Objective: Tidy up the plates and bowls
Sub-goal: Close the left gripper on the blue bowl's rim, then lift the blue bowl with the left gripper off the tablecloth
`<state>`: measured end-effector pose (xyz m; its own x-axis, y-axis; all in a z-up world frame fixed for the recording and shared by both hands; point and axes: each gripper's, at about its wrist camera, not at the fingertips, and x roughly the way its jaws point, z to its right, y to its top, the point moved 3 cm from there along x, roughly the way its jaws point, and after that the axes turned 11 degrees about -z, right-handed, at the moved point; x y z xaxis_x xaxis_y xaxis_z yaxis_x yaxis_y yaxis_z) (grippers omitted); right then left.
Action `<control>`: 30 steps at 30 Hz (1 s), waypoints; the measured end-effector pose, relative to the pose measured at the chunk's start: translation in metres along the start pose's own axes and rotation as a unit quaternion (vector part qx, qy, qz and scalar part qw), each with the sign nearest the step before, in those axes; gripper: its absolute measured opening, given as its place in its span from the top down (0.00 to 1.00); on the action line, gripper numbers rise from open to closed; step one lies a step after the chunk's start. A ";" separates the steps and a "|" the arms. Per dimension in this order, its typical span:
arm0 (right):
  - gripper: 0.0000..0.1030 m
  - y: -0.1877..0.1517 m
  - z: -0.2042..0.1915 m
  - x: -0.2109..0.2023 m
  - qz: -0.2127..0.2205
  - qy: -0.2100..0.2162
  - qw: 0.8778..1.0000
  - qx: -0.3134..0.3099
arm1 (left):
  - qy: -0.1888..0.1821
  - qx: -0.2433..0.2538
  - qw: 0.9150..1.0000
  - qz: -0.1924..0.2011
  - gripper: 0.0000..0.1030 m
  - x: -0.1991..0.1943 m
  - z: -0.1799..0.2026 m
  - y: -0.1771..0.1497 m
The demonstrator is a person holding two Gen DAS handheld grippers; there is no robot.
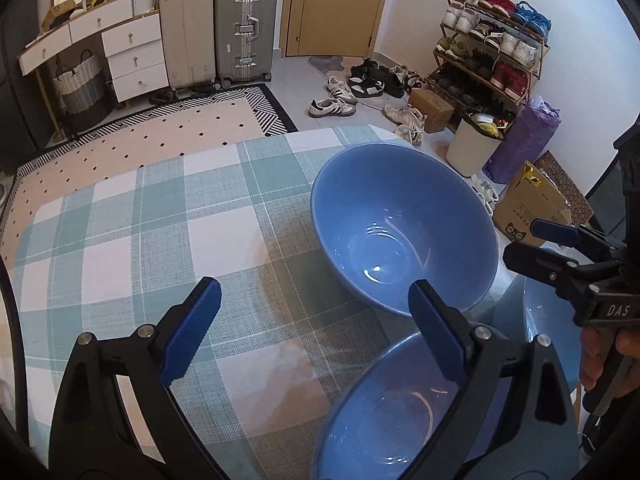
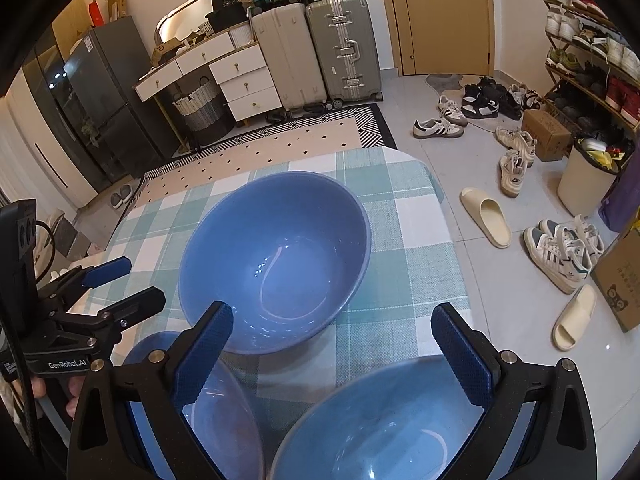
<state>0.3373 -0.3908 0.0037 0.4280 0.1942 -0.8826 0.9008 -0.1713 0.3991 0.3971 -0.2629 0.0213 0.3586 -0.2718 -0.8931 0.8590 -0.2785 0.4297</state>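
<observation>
Right wrist view: three blue bowls — far bowl (image 2: 276,256), near-left bowl (image 2: 208,420), near-right bowl (image 2: 384,428) — unstacked on worktop (image 2: 420,264); right claw (image 2: 332,356) wide, left claw (image 1: 316,332) wide, both empty — nesting not begun.

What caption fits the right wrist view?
Open right gripper above three blue bowls on a checked tablecloth.

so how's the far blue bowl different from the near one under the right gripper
The far bowl stands wholly in view near the middle of the checked tablecloth, clear of both grippers; the near bowl sits at the table's near edge, cut off by the frame. The right gripper hovers open above the near bowl, with one finger over its rim; nothing overlaps the far bowl's inside. Both are blue, glossy, upright and empty.
</observation>
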 end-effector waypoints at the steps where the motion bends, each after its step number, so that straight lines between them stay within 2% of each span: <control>1: 0.02 0.001 0.000 0.002 -0.001 0.000 1.000 0.000 | -0.002 0.000 1.000 -0.002 0.11 0.002 0.000 0.001; 5: 0.11 0.006 0.000 0.012 -0.011 0.009 1.000 0.002 | -0.011 0.001 1.000 -0.009 0.18 0.011 0.000 0.005; 9: 0.22 0.008 -0.001 0.022 -0.019 0.013 1.000 0.000 | -0.014 0.005 1.000 -0.018 0.30 0.021 0.003 0.007; 11: 0.25 0.009 -0.001 0.026 -0.022 0.012 1.000 -0.002 | -0.017 0.005 1.000 -0.023 0.35 0.025 0.003 0.008; 13: 0.27 0.010 -0.001 0.029 -0.024 0.011 1.000 -0.002 | -0.017 0.006 0.999 -0.028 0.44 0.031 0.004 0.009; 17: 0.36 0.012 0.001 0.033 -0.024 0.002 1.000 -0.003 | -0.027 0.006 0.999 -0.029 0.52 0.034 0.005 0.011; 20: 0.47 0.012 0.002 0.035 -0.025 -0.001 1.000 -0.004 | -0.029 0.009 0.999 -0.027 0.63 0.035 0.007 0.013; 22: 0.56 0.012 0.003 0.036 -0.025 -0.005 1.000 -0.007 | -0.032 0.012 0.999 -0.025 0.74 0.035 0.009 0.014; 25: 0.68 0.011 0.002 0.037 -0.025 -0.011 1.000 -0.012 | -0.026 0.022 0.999 -0.021 0.79 0.034 0.013 0.014; 30: 0.79 0.011 0.005 0.035 -0.019 -0.019 1.000 -0.014 | -0.016 0.027 0.999 -0.017 0.80 0.032 0.015 0.014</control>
<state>0.3616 -0.3907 -0.0246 0.3909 0.1624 -0.9060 0.9182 -0.1377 0.3715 0.4149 -0.2895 0.0009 0.3174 -0.2905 -0.9027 0.8491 -0.3369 0.4070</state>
